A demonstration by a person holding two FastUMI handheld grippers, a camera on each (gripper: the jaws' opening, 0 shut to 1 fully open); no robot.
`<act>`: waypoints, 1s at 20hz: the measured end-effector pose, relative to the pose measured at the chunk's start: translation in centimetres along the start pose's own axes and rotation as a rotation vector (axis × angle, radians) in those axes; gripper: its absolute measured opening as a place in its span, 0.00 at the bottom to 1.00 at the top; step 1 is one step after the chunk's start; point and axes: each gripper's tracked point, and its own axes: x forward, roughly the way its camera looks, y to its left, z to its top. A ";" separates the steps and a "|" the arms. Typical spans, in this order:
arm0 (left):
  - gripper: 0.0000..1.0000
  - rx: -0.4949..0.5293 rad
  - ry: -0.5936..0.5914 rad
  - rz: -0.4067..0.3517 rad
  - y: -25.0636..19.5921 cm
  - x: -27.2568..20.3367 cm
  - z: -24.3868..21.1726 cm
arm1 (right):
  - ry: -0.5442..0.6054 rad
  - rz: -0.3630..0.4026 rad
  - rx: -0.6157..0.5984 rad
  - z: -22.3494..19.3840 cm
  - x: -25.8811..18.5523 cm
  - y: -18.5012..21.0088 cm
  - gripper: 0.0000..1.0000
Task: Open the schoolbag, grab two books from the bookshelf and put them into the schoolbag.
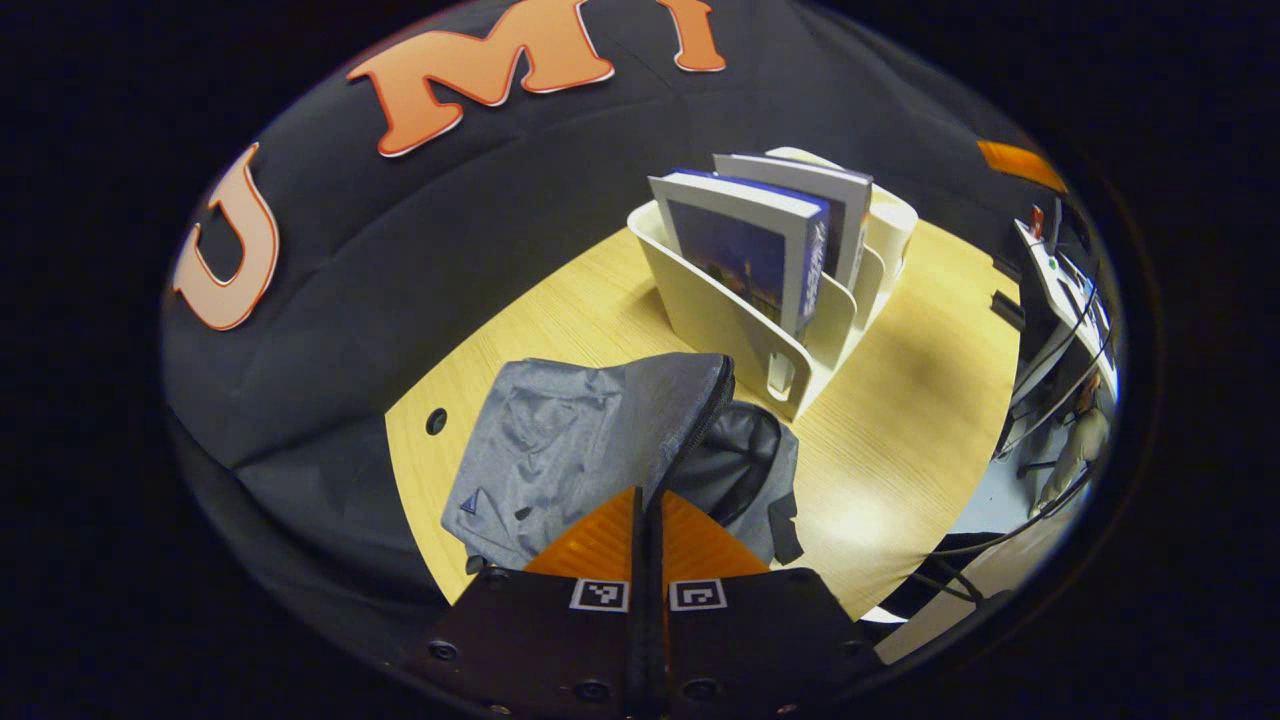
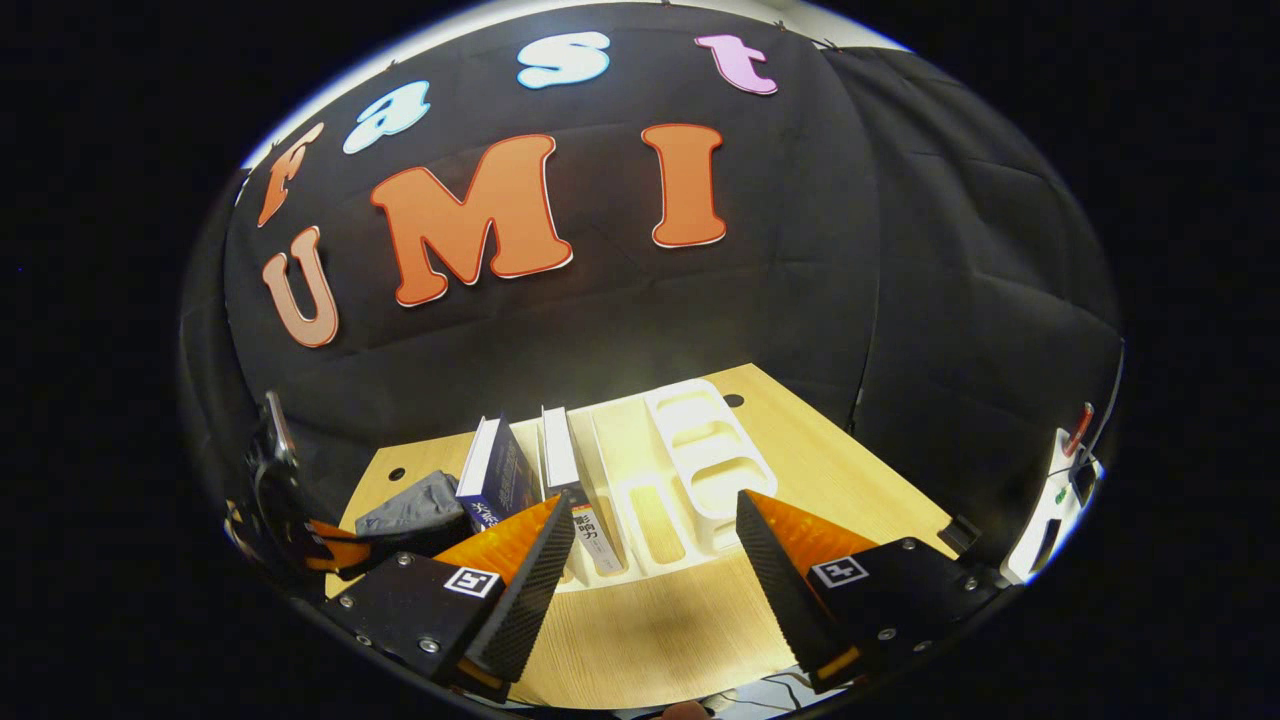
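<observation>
Black cloth walls close the booth on the far and side edges of a pale wood table (image 1: 900, 430). Two small round holes show in the tabletop near the cloth.

Left gripper view: the left gripper (image 1: 648, 520) sits low, its jaws pressed together with no visible gap. Their tips meet right over the bag's (image 1: 560, 450) zipper line, but whether they pinch the zipper pull or anything else cannot be told. The bag is grey, lying on the table just ahead of the jaws. Its zipper is partly undone, and dark lining shows in the opening on the right side. A dark strap hangs off its right edge.

Beyond the bag, touching or just beside it, stands a white shelf (image 1: 720, 310) with several slots. Two books stand upright in it: a blue-covered book (image 1: 745, 255) in the nearest slot, and a second book (image 1: 815, 200) in the slot behind. The slots farther back hold nothing. At the right rim, past the table edge, there is some equipment and cables, too distorted to identify.

Right gripper view: the right gripper (image 2: 655, 540) hovers above the near table edge, jaws spread wide, nothing between them. The shelf (image 2: 700, 450) lies straight ahead, seen from its open end. Both books (image 2: 500, 475) are in the left slots, spines toward the camera. The bag (image 2: 410, 505) shows at lower left, beside the shelf. The left gripper (image 2: 320, 545) shows partly at the far left edge, near the bag.
</observation>
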 end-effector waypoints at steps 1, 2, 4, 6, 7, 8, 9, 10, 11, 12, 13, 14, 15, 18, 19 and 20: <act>0.01 0.000 -0.006 -0.001 1.0 -0.4 0.5 | 0.001 0.002 -0.006 0.0 -0.1 0.2 0.97; 0.01 0.003 -0.009 0.002 1.9 -0.6 1.0 | 0.003 0.009 -0.008 0.0 -0.1 0.6 0.97; 0.01 0.003 -0.007 0.018 3.6 -0.9 1.9 | 0.021 0.035 -0.005 0.2 -0.2 1.6 0.97; 0.01 0.016 -0.015 0.042 5.2 -1.1 3.3 | 0.025 0.063 -0.014 0.6 -0.1 2.8 0.98; 0.01 0.027 -0.024 0.064 6.4 -1.2 4.1 | 0.024 0.067 -0.031 0.9 -0.2 3.3 0.97; 0.01 0.033 -0.030 0.081 7.3 -1.3 5.0 | 0.021 0.068 -0.051 1.1 -0.1 3.6 0.97; 0.01 0.031 -0.041 0.085 7.9 -1.5 5.8 | 0.017 0.068 -0.070 1.3 -0.1 4.0 0.98; 0.01 0.024 -0.056 0.077 8.4 -1.6 6.6 | 0.016 0.069 -0.083 1.6 -0.2 4.3 0.98; 0.00 0.015 -0.068 0.071 8.9 -1.7 7.2 | 0.024 0.065 -0.087 1.7 -0.3 4.7 0.98; 0.01 0.005 -0.075 0.066 9.3 -1.6 7.6 | 0.026 0.059 -0.087 2.1 -0.5 5.1 0.97; 0.01 -0.006 -0.080 0.057 9.5 -1.5 7.8 | 0.017 0.063 -0.088 2.9 -0.6 5.6 0.98; 0.01 -0.019 -0.083 0.046 9.5 -1.3 7.8 | 0.001 0.072 -0.093 4.0 -0.8 6.3 0.97; 0.01 -0.032 -0.084 0.036 9.6 -1.0 7.8 | -0.010 0.074 -0.106 5.0 -0.9 6.9 0.98; 0.01 -0.051 -0.089 0.011 9.6 -0.7 7.4 | -0.008 0.069 -0.185 8.1 -0.9 8.6 0.97; 0.01 -0.055 -0.095 0.002 9.3 -0.6 7.2 | 0.002 0.077 -0.212 9.0 -0.8 9.5 0.97; 0.01 -0.060 -0.100 -0.004 9.2 -0.6 7.2 | 0.018 0.088 -0.236 9.9 -0.4 10.4 0.97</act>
